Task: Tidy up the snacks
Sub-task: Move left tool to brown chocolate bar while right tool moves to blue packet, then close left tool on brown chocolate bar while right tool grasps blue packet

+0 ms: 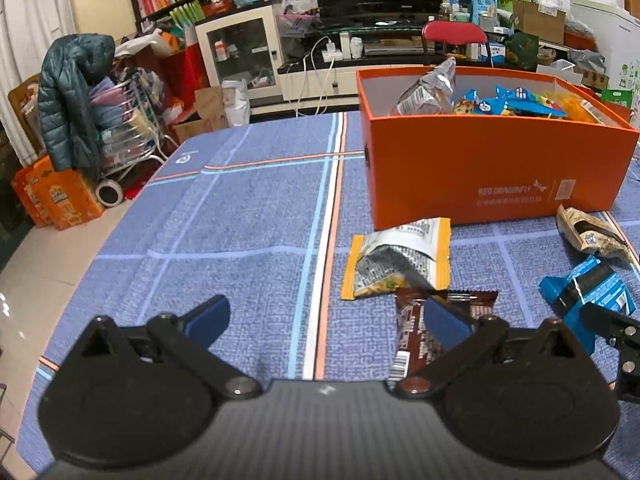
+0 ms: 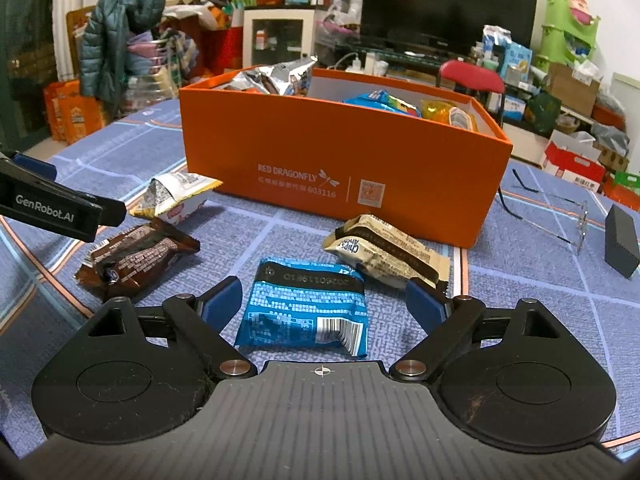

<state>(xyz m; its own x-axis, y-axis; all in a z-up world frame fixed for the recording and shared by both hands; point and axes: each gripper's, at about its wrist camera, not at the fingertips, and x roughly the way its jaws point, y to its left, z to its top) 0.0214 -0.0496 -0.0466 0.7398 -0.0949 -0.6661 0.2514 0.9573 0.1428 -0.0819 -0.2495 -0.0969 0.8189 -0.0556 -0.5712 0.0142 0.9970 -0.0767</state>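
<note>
The blue snack packet (image 2: 304,308) is lying flat on the tabletop (image 2: 540,320), printed back upward, directly between the two fingers of the right tool (image 2: 324,300), whose jaws are standing wide apart with neither pad touching the wrapper. The picking-up step is judged to be in hand: this packet is being lined up for a grasp, while the orange shoebox (image 2: 344,168) just beyond it is already being filled with foil and coloured packets. For the next move, the right tool would probably need to be lowered around the packet and closed across its width, then lifted over the near wall of the box. A beige cookie packet (image 2: 380,254) is lying just beside the blue one and near the box, so care is being called for that it is not caught as well. Further left, a brown chocolate packet (image 2: 136,258) and a yellow-edged packet (image 2: 176,196) are waiting. The left tool (image 1: 326,318) is being held released over bare cloth, with the brown packet under its right finger (image 1: 446,318) and nothing gripped.
</note>
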